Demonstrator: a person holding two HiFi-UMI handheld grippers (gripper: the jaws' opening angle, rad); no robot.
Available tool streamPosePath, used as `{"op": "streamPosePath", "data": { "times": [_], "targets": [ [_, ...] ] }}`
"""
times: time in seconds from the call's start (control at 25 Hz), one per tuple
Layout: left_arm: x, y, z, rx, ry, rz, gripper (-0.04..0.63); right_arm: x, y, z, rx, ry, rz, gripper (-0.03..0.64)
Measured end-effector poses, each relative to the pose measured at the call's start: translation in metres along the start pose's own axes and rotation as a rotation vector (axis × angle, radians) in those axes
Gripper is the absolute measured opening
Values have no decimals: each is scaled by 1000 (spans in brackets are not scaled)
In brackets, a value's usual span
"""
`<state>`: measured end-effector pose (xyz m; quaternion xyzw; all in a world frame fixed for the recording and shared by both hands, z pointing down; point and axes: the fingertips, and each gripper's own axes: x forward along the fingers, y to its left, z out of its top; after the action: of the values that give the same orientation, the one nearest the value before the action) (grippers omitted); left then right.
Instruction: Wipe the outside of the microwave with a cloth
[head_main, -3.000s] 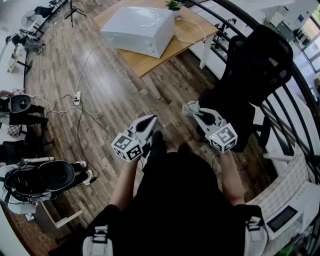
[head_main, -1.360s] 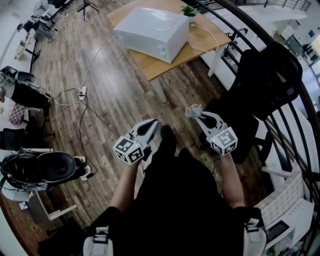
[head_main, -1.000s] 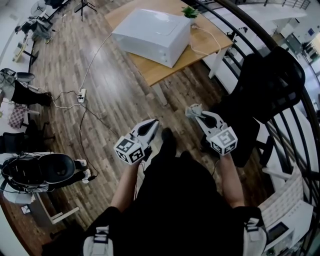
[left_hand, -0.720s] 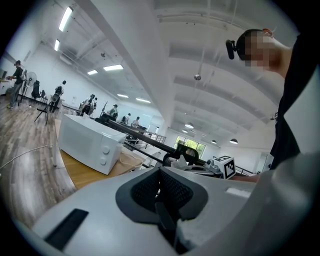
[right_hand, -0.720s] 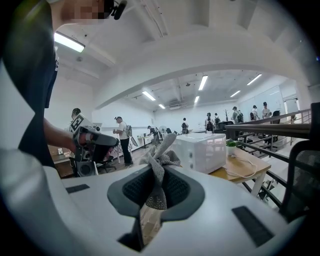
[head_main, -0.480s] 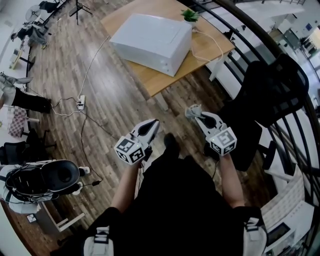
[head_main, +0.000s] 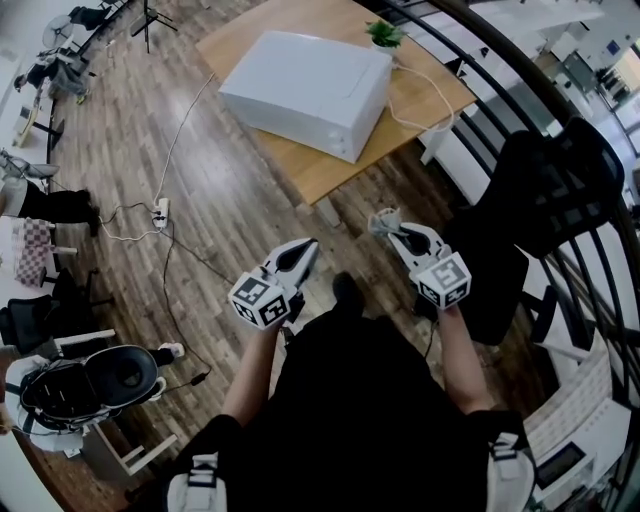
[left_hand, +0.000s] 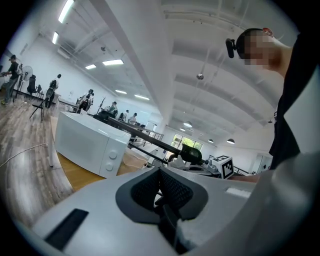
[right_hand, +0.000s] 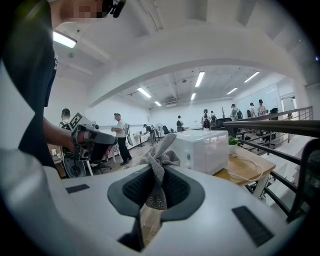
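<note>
White microwave (head_main: 305, 92) sits on the wood table (head_main: 420, 95) ahead of me, well apart from both grippers. It's a plain box, long axis running across the head view at a slight slant, front face turned roughly my way. My right gripper (right_hand: 159, 172) is clamped on a grey knit cloth (right_hand: 161, 157), bunched end poking up past the jaws. My left gripper (left_hand: 160, 172) has its jaws pressed together w/ nothing btwn them. Head view gives the microwave's flat top, but the cloth is only a small grey tuft there. Left gripper view shows two round knobs (left_hand: 111, 155) at the right end of the front — right gripper view shows the cloth's weave, plus a small green plant (right_hand: 231, 141) & white cable (right_hand: 245, 167) on the table beside the microwave.
</note>
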<state>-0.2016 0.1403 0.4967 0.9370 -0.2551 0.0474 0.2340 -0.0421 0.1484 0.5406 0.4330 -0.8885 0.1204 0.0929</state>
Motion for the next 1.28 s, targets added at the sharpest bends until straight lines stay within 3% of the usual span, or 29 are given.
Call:
{"op": "streamPosePath", "data": {
  "times": [0.44, 1.28],
  "targets": [
    [9, 48, 17, 10, -11, -55, 2, 40, -11, 6, -11, 24, -57, 40],
    [0, 97, 27, 32, -5, -16, 2, 92, -29, 15, -28, 40, -59, 44]
  ]
}}
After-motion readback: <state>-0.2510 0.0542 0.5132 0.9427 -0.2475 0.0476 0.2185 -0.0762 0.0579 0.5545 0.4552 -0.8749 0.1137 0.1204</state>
